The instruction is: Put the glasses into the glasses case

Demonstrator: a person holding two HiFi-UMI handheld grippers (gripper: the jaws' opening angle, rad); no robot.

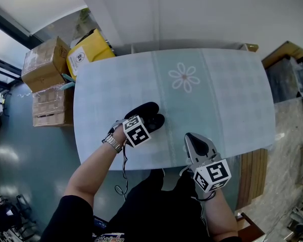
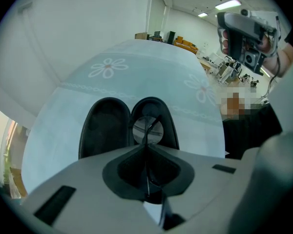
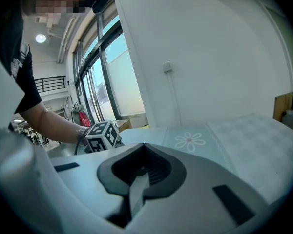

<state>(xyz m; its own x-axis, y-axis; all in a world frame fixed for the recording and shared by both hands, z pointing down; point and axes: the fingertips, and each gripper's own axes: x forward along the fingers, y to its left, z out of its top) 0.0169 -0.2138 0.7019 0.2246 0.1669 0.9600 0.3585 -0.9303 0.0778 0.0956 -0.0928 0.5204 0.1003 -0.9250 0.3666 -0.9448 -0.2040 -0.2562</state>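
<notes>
The left gripper (image 2: 146,149) pinches a thin part of the glasses (image 2: 147,129), just ahead of it over the open glasses case (image 2: 105,128). The right gripper (image 3: 143,147) is closed and empty, well apart. Pushed, the unheld case may skid across the desk (image 1: 217,100).

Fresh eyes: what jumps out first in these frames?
The open black glasses case lies on the table, and the left gripper is shut on the glasses right over it. The right gripper hangs shut and empty by the table's near edge.
</notes>
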